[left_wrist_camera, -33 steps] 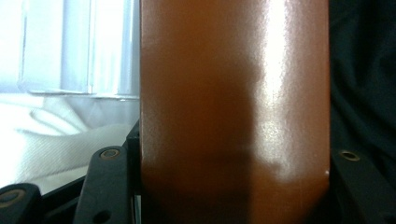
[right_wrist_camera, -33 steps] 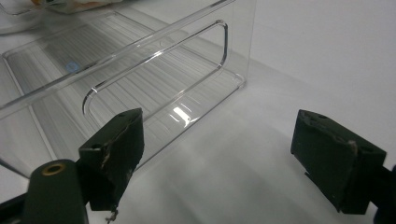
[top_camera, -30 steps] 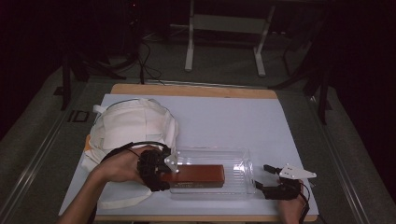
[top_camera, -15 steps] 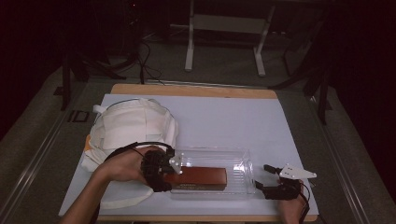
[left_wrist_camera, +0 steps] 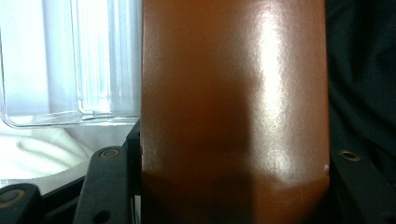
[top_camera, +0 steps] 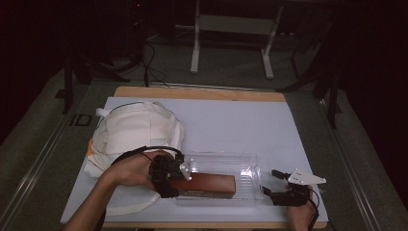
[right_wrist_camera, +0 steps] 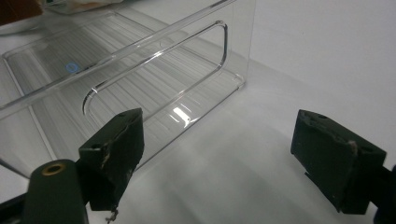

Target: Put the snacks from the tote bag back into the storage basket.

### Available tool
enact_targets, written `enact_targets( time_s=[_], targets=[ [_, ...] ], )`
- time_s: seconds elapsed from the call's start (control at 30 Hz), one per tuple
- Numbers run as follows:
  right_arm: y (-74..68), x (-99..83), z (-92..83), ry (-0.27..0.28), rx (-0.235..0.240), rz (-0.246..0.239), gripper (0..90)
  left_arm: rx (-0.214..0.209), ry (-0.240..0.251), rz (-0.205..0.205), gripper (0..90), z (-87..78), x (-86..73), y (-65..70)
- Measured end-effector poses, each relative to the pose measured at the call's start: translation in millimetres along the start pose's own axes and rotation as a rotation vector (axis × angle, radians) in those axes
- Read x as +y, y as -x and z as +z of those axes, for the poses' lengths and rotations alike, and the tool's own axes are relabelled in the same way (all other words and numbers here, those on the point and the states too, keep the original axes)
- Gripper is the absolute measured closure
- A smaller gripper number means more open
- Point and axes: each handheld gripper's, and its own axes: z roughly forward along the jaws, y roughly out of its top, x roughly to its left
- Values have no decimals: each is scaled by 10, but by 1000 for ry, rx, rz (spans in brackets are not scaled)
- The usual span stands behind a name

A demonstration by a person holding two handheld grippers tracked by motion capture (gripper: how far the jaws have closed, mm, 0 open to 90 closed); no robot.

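Brown box (top_camera: pixel 207 185) is held tight in the left gripper (top_camera: pixel 168 175), low inside the clear bin (top_camera: pixel 248 166). Almost nothing is changed since a second ago. Beside the bin, the right gripper (top_camera: pixel 275 185) is kept wide open.

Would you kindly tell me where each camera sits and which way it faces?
High view: above the table's near side, facing forward and down; forearms, left gripper, right gripper.
Left gripper view: along its jaws clamping the glossy brown rectangular box.
Right gripper view: along open jaws toward the clear plastic bin.
Shared: the bin appears in all three.
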Motion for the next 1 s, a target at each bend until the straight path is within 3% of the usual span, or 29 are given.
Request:
enact_targets(
  time_s=[1.0],
  targets=[
    [4, 1, 4, -4, 2, 0, 171, -15, -17, 20, 430, 20, 243, -69]
  ],
)
